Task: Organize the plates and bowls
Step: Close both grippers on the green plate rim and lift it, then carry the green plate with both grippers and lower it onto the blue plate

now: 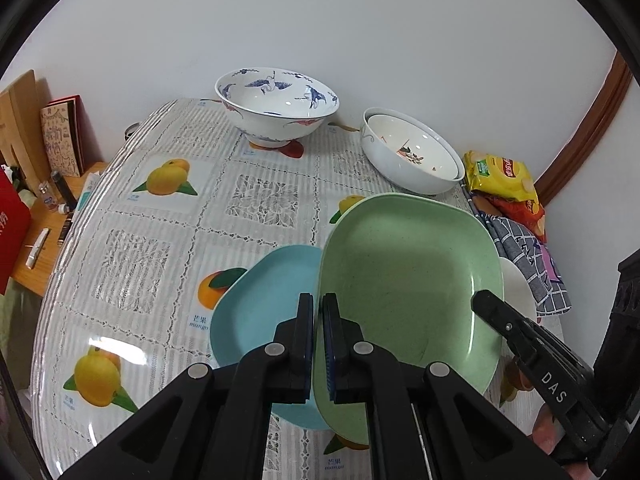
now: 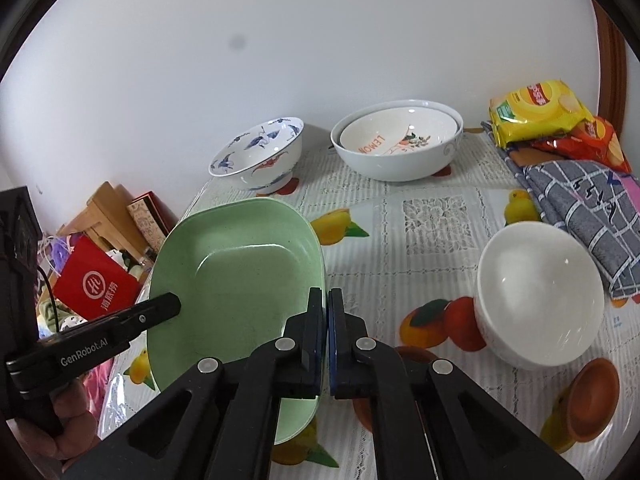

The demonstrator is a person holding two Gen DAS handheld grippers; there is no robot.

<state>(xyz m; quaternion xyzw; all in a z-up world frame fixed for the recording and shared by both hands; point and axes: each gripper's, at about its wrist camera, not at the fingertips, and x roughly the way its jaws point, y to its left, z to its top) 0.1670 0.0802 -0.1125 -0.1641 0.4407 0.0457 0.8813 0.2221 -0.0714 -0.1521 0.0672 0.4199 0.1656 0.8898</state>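
My left gripper (image 1: 318,300) is shut on the left rim of a green square plate (image 1: 408,280). My right gripper (image 2: 325,294) is shut on its right rim (image 2: 240,280). The plate is held tilted above a light blue plate (image 1: 264,320) that lies flat on the table. A blue-and-white crane bowl (image 1: 276,104) stands at the back. Two nested white bowls (image 1: 412,152) stand to its right. A plain white bowl (image 2: 540,292) sits at the right, next to my right gripper.
The table has a fruit-print cloth (image 1: 160,220). Snack bags (image 2: 540,112) and a folded checked cloth (image 2: 580,208) lie at the back right corner. Orange-brown saucers (image 2: 592,396) sit near the front right. A side desk with books and a red bag (image 2: 96,284) stands left of the table.
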